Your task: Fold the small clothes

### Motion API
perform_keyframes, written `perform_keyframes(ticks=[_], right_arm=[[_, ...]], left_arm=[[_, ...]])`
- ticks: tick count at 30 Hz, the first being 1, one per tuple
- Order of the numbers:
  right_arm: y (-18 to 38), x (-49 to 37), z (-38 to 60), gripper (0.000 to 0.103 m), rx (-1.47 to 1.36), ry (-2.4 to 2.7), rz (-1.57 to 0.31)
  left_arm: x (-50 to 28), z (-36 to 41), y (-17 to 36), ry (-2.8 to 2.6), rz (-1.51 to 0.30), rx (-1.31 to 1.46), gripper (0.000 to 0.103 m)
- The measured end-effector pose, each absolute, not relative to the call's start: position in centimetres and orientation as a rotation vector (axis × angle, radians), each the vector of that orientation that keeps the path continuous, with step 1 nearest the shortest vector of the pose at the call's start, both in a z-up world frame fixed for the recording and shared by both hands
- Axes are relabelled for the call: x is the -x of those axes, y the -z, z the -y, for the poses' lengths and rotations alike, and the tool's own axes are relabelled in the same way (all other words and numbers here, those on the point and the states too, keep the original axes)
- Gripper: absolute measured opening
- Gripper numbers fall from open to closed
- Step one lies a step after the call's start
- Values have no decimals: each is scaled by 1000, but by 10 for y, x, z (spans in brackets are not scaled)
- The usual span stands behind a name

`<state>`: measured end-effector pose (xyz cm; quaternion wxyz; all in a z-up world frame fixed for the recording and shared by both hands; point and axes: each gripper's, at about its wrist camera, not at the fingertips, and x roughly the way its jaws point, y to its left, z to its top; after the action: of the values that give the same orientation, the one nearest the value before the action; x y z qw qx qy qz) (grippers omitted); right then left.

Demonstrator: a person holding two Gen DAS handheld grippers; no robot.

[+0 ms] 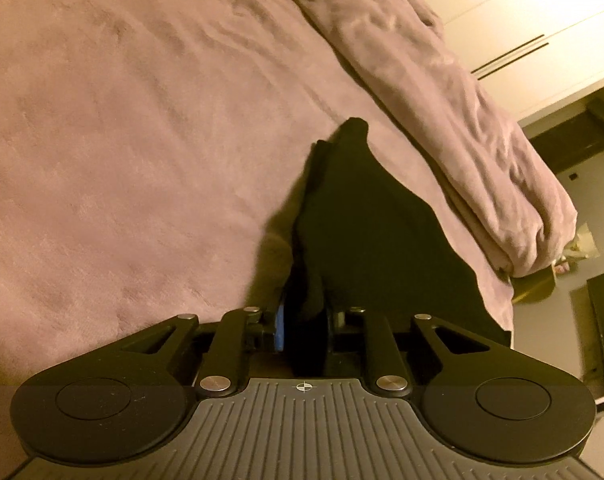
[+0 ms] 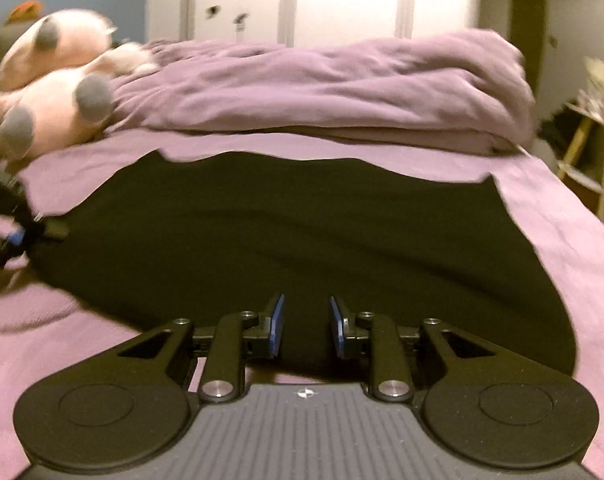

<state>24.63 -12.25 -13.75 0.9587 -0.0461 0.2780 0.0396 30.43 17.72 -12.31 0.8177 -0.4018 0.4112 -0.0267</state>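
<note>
A black garment (image 2: 302,236) lies spread on the purple bedsheet (image 2: 582,248). My left gripper (image 1: 306,320) is shut on one edge of the black garment (image 1: 366,220), which runs away from the jaws in a bunched fold. The left gripper also shows at the left edge of the right wrist view (image 2: 18,236), holding the garment's left corner. My right gripper (image 2: 306,328) is open, with its blue pads (image 2: 277,328) on either side of the garment's near edge, low over the cloth.
A folded purple duvet (image 2: 342,92) lies across the far side of the bed. Pink plush toys (image 2: 50,80) sit at the back left. White wardrobe doors (image 2: 342,0) stand behind. A small shelf (image 2: 586,148) stands to the right of the bed.
</note>
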Motion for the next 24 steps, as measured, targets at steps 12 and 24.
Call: perform_keyframes(ticks=[12,24], right_arm=[[132,-229,153,22,237,173,-557],[137,-218,206,22,161,330,-596]], left_arm=[[-302,-133,58,184,-725,607,12],[-323,44,63,423,-842,221,14]])
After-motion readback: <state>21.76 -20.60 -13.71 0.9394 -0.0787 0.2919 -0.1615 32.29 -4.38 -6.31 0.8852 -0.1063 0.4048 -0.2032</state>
